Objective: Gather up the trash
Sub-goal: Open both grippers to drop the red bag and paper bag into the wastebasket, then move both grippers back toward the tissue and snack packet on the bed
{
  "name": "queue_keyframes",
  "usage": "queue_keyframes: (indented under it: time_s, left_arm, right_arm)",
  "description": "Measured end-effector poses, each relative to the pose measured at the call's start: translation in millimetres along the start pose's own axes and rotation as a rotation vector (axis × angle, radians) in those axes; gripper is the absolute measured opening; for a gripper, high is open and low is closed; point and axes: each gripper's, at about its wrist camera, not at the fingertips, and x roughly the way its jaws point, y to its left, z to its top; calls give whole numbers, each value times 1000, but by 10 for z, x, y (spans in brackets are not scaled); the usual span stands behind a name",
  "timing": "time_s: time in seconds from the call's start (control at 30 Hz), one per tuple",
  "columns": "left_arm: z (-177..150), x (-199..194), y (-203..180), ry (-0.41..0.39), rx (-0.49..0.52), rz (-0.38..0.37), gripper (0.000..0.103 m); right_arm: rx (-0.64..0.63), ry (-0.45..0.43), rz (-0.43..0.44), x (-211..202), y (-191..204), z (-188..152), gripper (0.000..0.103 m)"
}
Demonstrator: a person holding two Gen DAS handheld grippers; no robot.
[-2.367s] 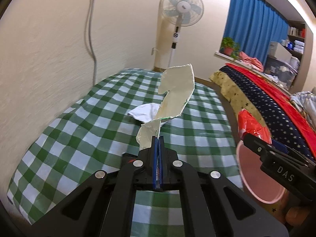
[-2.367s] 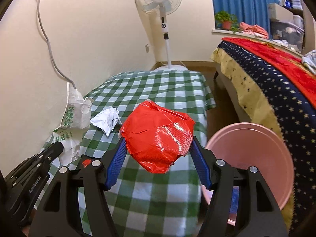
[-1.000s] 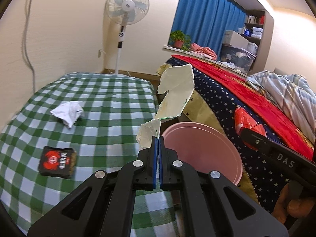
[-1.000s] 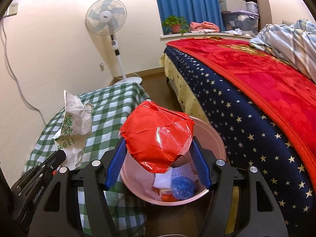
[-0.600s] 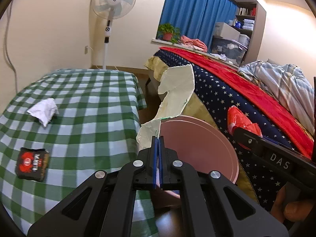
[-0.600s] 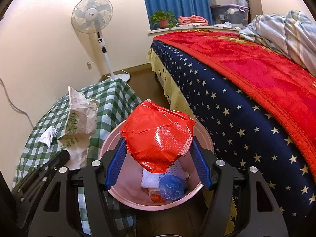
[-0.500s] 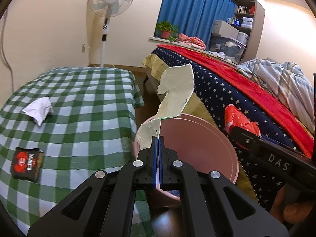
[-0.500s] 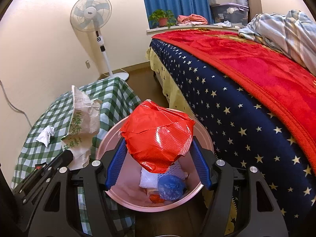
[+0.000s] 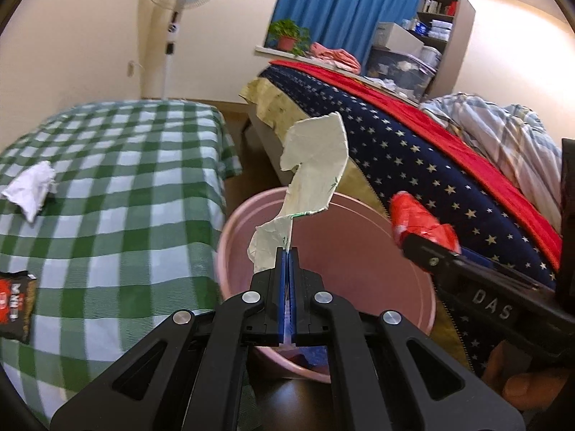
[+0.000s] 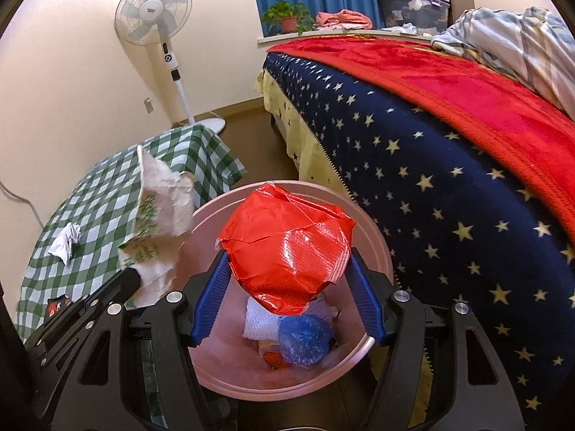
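Note:
My left gripper point(image 9: 286, 251) is shut on a crumpled white paper wrapper point(image 9: 312, 165) and holds it over the near rim of the pink bin point(image 9: 359, 262). My right gripper point(image 10: 287, 269) is shut on a crumpled red plastic wrapper point(image 10: 287, 248) and holds it above the pink bin point(image 10: 373, 237), which holds white, blue and orange trash. The white wrapper point(image 10: 158, 222) and the left gripper also show at the left of the right wrist view. The red wrapper point(image 9: 417, 219) shows at the right of the left wrist view.
A green checked table point(image 9: 118, 186) stands left of the bin, with a crumpled white tissue point(image 9: 30, 190) and a black and red packet point(image 9: 14, 300) on it. A bed with a starred blue and red cover point(image 10: 467, 143) lies right of the bin. A standing fan point(image 10: 158, 25) is behind.
Both grippers have swung right from over the table to over the pink bin, each keeping hold of its wrapper. In the last half second both moved a little closer over the bin.

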Motion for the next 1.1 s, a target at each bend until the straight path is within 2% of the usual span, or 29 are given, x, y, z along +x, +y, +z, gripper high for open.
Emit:
queue_keyframes:
  time_s: [0.17,0.6,0.9,1.1]
  left_arm:
    - [-15,25,52,5,-21,2,11]
    - [6,-309,125,-17,12,24,11]
    - [33,-767,399,-62,-6,90,11]
    - [-14,-971,660,-65,-33,165,11]
  right_arm:
    - [9,14,2,54,-16,-7,73]
    - [6,-15,30,-143,8,-51,73]
    - [-42,-57,90,-441,257,-89,71]
    - [-55,-77,151,-584,556,-81,71]
